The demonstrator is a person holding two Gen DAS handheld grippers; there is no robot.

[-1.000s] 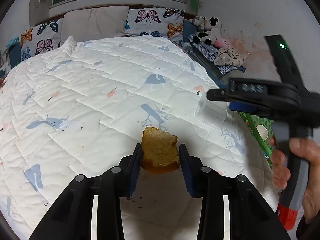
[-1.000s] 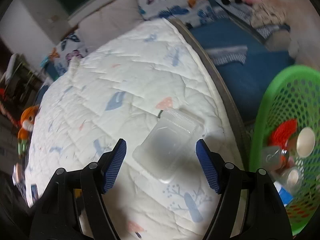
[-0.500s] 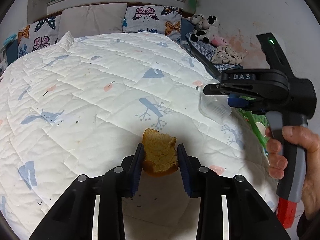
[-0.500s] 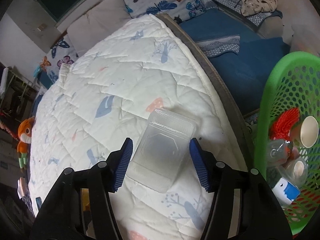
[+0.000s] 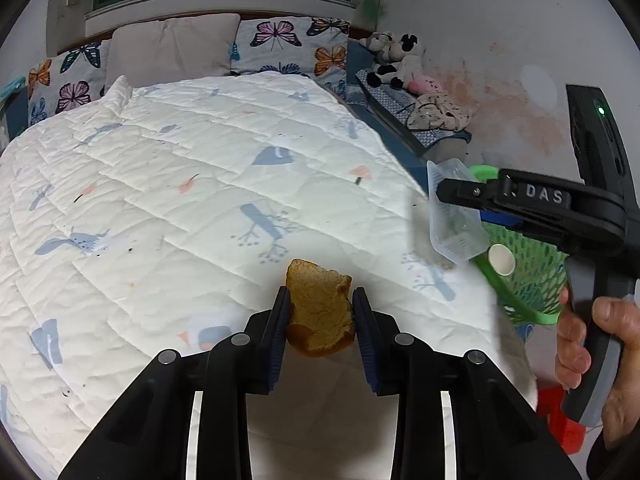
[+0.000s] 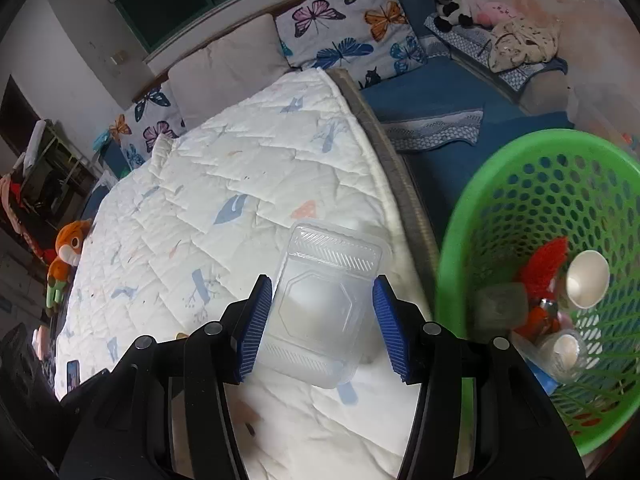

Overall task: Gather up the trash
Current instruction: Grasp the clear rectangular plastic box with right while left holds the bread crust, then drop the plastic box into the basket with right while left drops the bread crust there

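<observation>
The bed, spread with a white quilt printed with birds, filled most of both views. Off its right edge stood a green basket that already held a paper cup, something red and other rubbish. The clear plastic container hung between the blue pads of the right claw, over the bed's right edge just beside the basket rim; the jaws were closing on it, and in the left wrist view it was plainly carried off the quilt. A hand gripped that claw's handle. The piece of bread was smallest: the left claw was clenched on it, pads pressed to both sides, above the near edge of the bed.
</observation>
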